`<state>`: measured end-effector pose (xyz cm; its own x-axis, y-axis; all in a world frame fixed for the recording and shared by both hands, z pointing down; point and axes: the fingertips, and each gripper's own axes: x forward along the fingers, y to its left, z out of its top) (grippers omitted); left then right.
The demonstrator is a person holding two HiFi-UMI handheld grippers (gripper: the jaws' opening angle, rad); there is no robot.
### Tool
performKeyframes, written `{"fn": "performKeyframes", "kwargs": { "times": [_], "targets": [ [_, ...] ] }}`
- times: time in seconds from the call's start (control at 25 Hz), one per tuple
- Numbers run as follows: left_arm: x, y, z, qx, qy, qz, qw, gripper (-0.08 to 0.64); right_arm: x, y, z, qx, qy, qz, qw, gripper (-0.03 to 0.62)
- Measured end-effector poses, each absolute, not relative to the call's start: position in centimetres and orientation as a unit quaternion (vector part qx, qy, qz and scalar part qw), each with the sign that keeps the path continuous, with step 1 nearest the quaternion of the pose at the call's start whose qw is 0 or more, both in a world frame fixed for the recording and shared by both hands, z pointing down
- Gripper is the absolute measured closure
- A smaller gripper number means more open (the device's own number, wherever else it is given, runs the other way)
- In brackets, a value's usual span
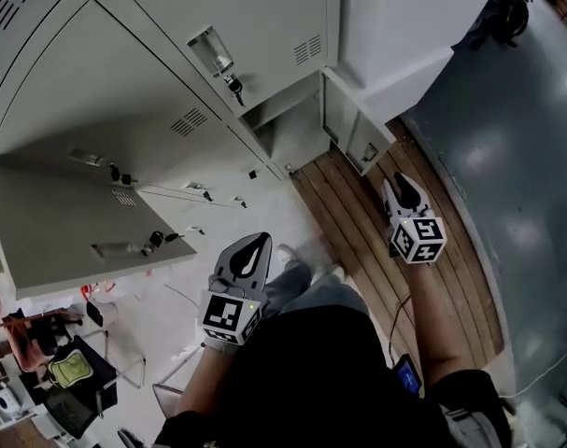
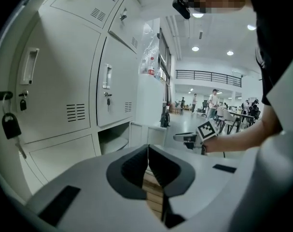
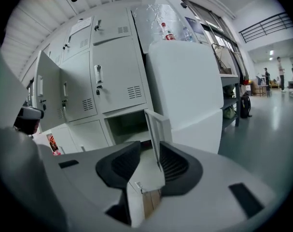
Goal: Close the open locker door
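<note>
Entry: bank of grey lockers, person standing before the bottom row.

Task item: the open locker door (image 3: pixel 156 127) belongs to a bottom-row compartment at the right end of the bank. It hangs on the right side of its opening with the hinge edge upright. It is swung out about square to the locker fronts, and its free edge points into the room toward the right gripper (image 3: pixel 148 149). Its lower part is hidden behind the gripper body, so I cannot fix its long axis.

Right claw: released, pads apart. The door's free edge shows in the gap, farther off, with no pad pressing on it.

Left gripper (image 2: pixel 148 151): clenched on nothing, pads meeting along a thin seam. It points at the same low compartment.

Head view: the door (image 1: pixel 353 124) juts over a strip of wooden flooring (image 1: pixel 376 241), with the right gripper (image 1: pixel 406 183) near it but apart. The left gripper (image 1: pixel 253 248) sits farther left and well away from the door. Only this view shows both grippers against the floor.

Left gripper view: the door (image 2: pixel 139 134) appears broader-on, and the right gripper (image 2: pixel 187 138) reaches in from the right.

Right gripper view only: a second door (image 3: pixel 47 93), higher and to the left, also stands open. A bottle (image 3: pixel 168 32) rests on top of the bank.
</note>
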<state>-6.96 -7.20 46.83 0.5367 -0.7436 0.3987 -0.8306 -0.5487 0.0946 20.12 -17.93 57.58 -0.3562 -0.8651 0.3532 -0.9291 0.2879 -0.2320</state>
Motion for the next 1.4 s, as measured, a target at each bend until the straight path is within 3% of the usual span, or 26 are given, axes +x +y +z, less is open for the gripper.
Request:
{"fn": "performKeyframes", "kwargs": {
  "times": [0.44,0.96,1.4],
  "targets": [
    [-9.8,-7.5,50.6,0.857,-0.454,0.178,0.165,0.535,20.5,-23.9,61.4,0.574,-0.787,0.191,0.122,0.425],
    [-11.6,-7.8,51.9,0.86,-0.445,0.178,0.174,0.537,21.7,-25.9,62.0,0.611,-0.758,0.192,0.124,0.419],
    [-12.0,-8.1,51.7,0.87,-0.429,0.173,0.173,0.536,16.3,-22.5,61.9,0.58,-0.781,0.192,0.13,0.419]
  ]
}}
